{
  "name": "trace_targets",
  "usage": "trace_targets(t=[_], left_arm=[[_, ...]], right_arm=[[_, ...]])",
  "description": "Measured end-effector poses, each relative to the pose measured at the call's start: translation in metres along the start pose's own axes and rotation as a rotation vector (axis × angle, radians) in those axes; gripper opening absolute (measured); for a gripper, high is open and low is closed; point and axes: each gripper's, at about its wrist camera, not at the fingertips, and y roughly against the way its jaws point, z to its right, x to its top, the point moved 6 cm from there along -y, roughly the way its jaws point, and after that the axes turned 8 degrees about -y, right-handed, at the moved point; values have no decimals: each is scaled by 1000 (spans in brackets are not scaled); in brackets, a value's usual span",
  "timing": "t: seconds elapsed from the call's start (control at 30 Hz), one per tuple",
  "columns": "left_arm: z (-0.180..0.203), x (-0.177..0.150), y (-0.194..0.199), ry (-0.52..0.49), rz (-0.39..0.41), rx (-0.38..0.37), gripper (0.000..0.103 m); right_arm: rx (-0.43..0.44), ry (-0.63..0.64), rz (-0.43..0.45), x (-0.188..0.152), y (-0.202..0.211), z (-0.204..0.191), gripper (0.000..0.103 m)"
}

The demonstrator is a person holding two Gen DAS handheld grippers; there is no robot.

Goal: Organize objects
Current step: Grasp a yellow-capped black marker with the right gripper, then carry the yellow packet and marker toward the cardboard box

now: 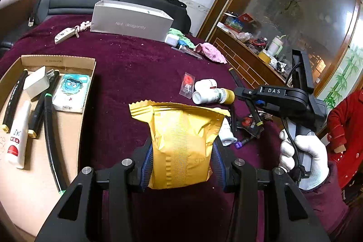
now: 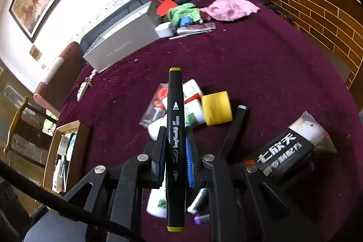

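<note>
Gripping yellow packet [image 1: 181,146], black marker [image 2: 174,140]

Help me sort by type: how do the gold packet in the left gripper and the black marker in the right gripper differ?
The gold packet is a wide, crinkled foil pouch; the black marker is a slim rigid stick with yellow-green ends. The packet spreads its jaws well apart; the marker's are nearly closed. Both are gripped above the maroon cloth.
</note>
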Motion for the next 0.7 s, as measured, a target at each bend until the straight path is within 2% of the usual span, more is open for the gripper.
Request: trace_targets(t=[0.37, 0.7], left_arm=[[6, -6, 18, -30, 12, 39, 40], [-4, -12, 56, -36, 66, 80, 40]], right_arm=[[75, 31, -30, -30, 16, -24, 12], [112, 82, -36, -48, 32, -54, 12]])
